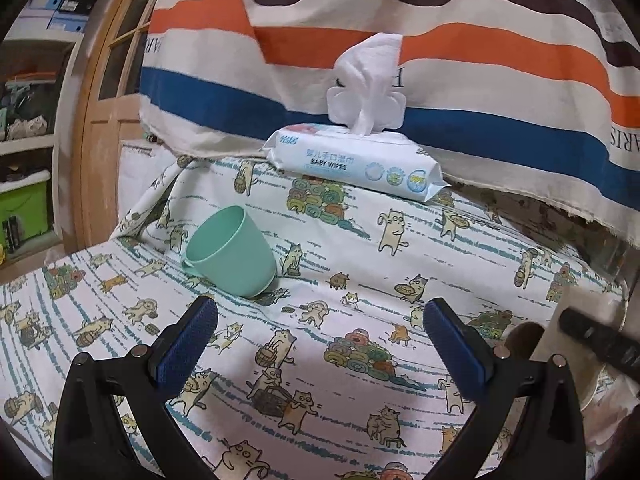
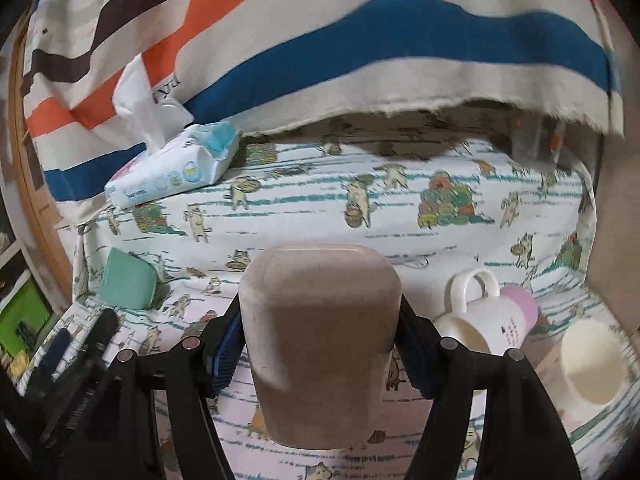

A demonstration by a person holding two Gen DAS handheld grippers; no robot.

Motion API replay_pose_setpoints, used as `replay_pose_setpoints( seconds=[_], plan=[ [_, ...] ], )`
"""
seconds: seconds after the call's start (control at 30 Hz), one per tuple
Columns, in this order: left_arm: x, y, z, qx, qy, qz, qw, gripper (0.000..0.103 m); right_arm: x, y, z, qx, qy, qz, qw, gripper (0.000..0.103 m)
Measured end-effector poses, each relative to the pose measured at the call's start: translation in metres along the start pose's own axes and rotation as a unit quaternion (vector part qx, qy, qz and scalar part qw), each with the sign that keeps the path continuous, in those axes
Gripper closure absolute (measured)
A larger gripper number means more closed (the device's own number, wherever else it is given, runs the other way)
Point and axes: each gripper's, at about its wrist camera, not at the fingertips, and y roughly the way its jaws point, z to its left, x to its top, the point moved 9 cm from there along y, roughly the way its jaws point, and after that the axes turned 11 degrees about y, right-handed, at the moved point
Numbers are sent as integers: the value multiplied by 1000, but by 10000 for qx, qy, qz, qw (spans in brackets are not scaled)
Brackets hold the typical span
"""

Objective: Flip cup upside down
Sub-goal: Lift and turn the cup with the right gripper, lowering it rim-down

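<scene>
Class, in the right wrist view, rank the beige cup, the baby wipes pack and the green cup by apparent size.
1. Beige cup, though nearness to the camera inflates it.
2. Baby wipes pack.
3. Green cup.

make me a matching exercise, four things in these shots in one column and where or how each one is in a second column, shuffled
Things:
1. green cup
2. beige cup
3. wipes pack
4. left gripper

States:
A. open, holding nothing
B. at the back by the striped cloth, one wipe sticking up
C. lying tipped on the cat-print cloth
D. clamped in the right gripper

Pairs: 1-C, 2-D, 3-B, 4-A
</scene>
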Motion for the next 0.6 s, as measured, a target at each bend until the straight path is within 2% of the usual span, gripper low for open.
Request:
replay_pose_setpoints(
  seconds=[0.1,0.17,0.2,0.27,0.5,0.6],
  plan=[
    [2,-3,-6,-13,141,-84,9999,1,-15,13,-7,13,-8,99,10000,34],
    [3,-4,-10,-15,239,-101,9997,1,-31,26,-6,230,-31,593,9980,34],
    [4,-4,-11,-19,277,-107,9996,1,-35,28,-5,310,-69,692,9971,34],
    [4,-4,-14,-40,324,-111,9994,1,-38,24,-4,275,-212,605,9976,33],
    [4,-3,-16,-94,359,-109,9992,1,-36,4,5,335,-754,279,9962,18],
    [5,-5,-21,-180,441,-161,9987,1,-32,-9,4,355,-837,79,9958,17]
  ],
)
